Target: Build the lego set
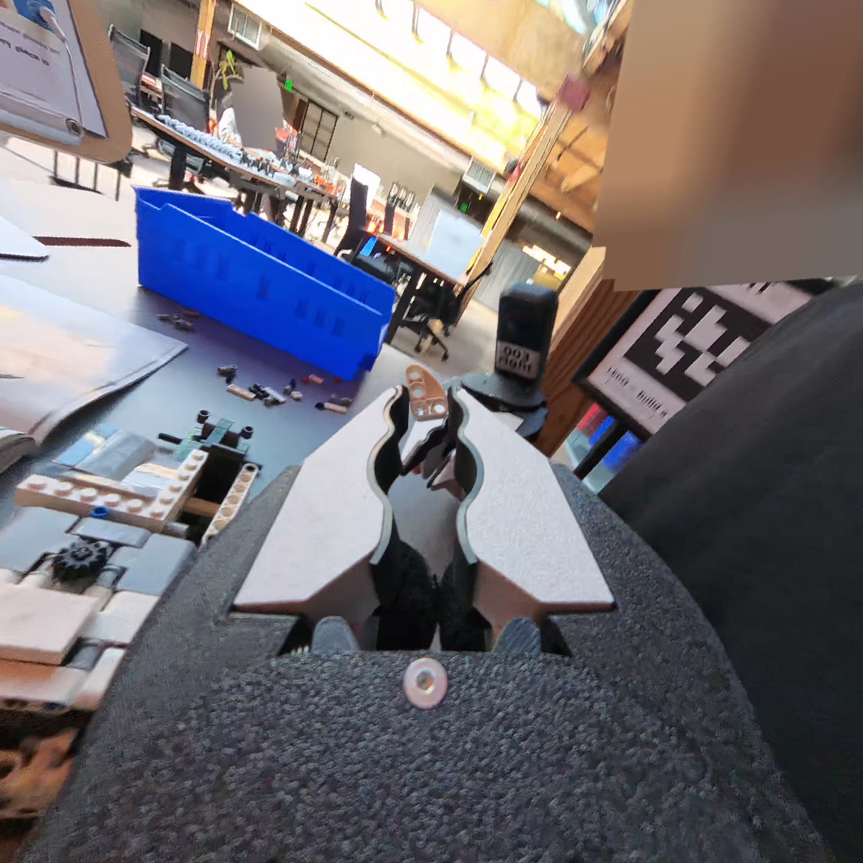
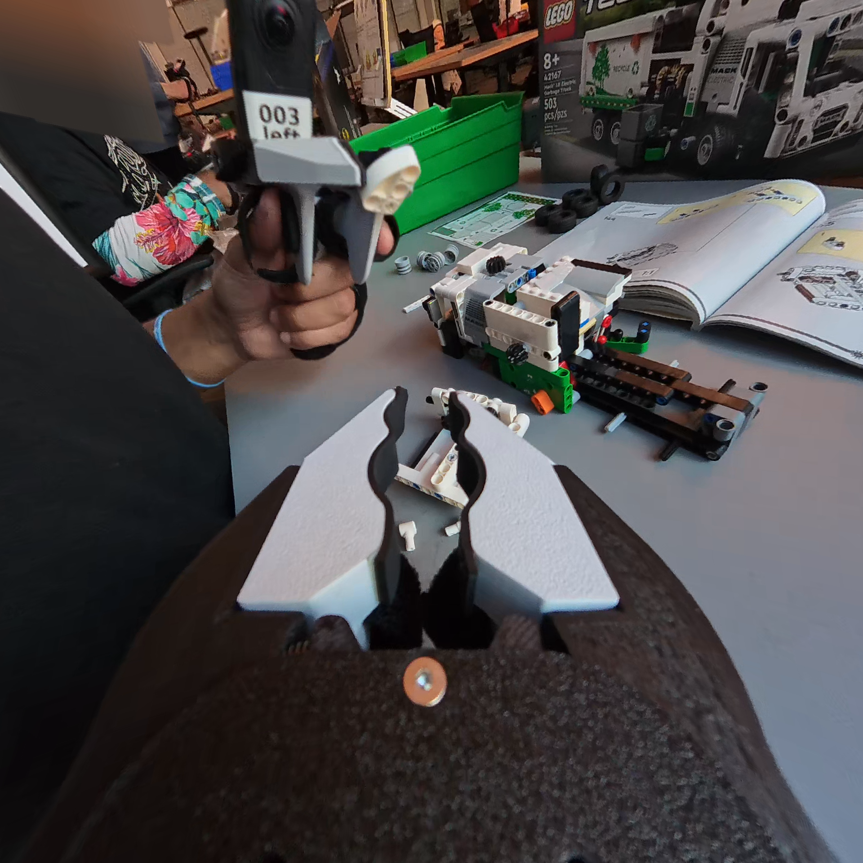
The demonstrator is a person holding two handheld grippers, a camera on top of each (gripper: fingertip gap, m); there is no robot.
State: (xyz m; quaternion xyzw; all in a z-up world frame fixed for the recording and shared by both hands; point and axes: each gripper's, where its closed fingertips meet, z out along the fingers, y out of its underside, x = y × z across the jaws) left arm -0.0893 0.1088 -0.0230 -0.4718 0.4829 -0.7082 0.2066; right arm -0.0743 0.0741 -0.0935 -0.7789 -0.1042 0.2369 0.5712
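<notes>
My left gripper [image 1: 426,397] is shut on a small white lego liftarm with holes [image 1: 422,394], held up off the table. From the right wrist view, that gripper [image 2: 373,187] is in a person's hand at upper left, gripping the white piece [image 2: 392,182]. My right gripper [image 2: 427,394] hovers low over the grey table, jaws a narrow gap apart with nothing clamped. Below it lie a white panel assembly [image 2: 436,469], white connectors [image 2: 502,413] and two small white pins [image 2: 407,532]. The half-built truck [image 2: 513,317] stands to the right; it also shows in the left wrist view [image 1: 116,495].
An open instruction booklet [image 2: 747,261] lies at the right, with black tyres [image 2: 574,205], a sticker sheet [image 2: 495,217], a green bin [image 2: 457,154] and the set's box [image 2: 700,84] behind. A blue bin [image 1: 261,275] and loose small pieces [image 1: 280,392] sit on the table. One gripper's finger ends stand about 8 cm off the other's.
</notes>
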